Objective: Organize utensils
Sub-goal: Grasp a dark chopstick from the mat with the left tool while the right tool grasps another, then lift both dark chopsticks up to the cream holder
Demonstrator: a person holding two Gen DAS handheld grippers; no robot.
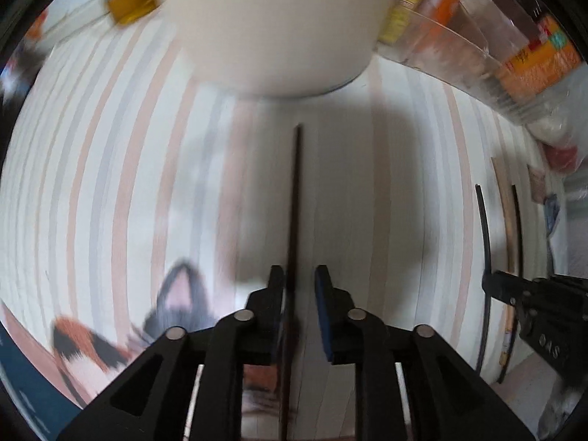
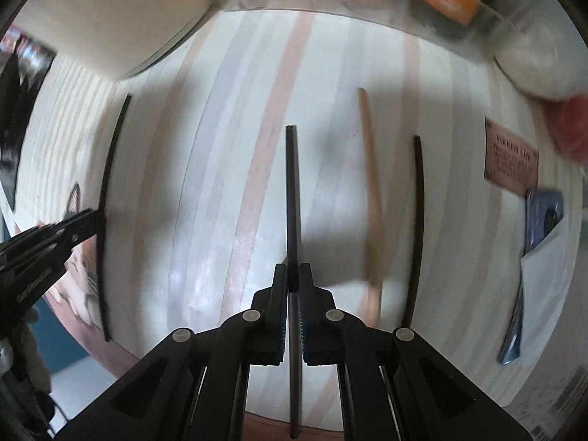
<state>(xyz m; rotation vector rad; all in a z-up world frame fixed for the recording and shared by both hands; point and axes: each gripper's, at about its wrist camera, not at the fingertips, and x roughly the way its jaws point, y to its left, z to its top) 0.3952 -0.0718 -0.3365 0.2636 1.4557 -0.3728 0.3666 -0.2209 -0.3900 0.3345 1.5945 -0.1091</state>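
In the left wrist view my left gripper (image 1: pixel 299 279) stands partly open around a dark chopstick (image 1: pixel 294 198); the stick touches the left pad, with a gap to the right pad. The stick points at a large white cup (image 1: pixel 272 25) just ahead. In the right wrist view my right gripper (image 2: pixel 293 275) is shut on a black chopstick (image 2: pixel 292 183) held above the striped tablecloth (image 2: pixel 220 183). A wooden chopstick (image 2: pixel 371 183) and another black chopstick (image 2: pixel 417 228) lie on the cloth to its right. The left gripper (image 2: pixel 99 217) and its stick (image 2: pixel 106 220) show at the left.
A clear plastic container (image 1: pixel 477 47) with orange and yellow packets stands behind and right of the cup. A brown card (image 2: pixel 511 158) and a blue item (image 2: pixel 544 213) lie at the right. A small amber jar (image 1: pixel 132 3) sits far left. The table's front edge is close.
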